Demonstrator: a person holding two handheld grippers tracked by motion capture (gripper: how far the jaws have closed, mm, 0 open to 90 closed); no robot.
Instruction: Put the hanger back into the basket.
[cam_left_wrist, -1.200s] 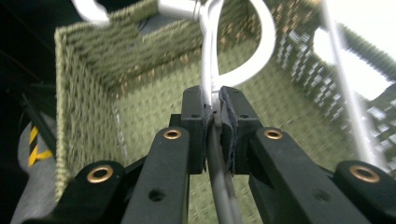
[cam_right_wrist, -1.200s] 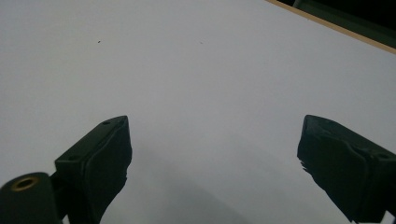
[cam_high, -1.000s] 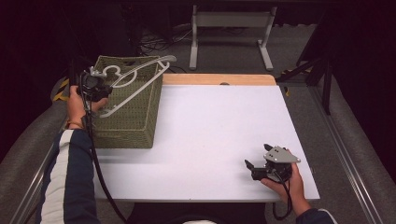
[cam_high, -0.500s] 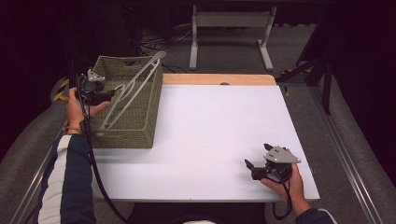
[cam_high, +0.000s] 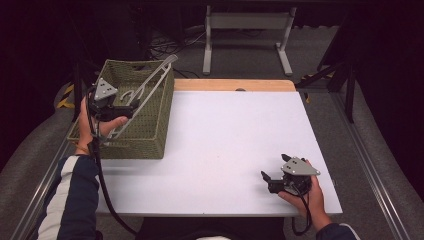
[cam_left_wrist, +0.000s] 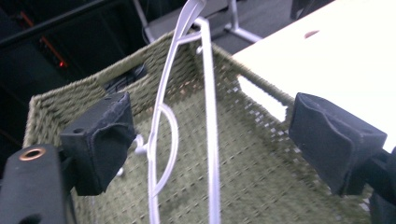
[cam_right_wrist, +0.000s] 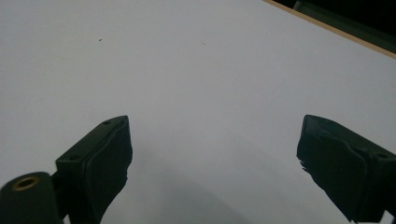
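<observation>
White hanger (cam_high: 145, 90) is propped in the basket (cam_high: 150, 131) at the table's left edge; left tongs (cam_left_wrist: 210, 140), just opened, are spread around it untouched; right tongs (cam_right_wrist: 212, 163) are spread.

The hanger (cam_left_wrist: 164, 121) leans in the basket (cam_high: 150, 131) ahead of the left claw (cam_high: 131, 106), between its jaws, untouched.

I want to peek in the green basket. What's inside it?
A white clothes hanger lies slanted in the basket, its far end poking over the back rim. In the left gripper view the woven bottom around it looks bare. The near wall hides the front part of the bottom.
</observation>
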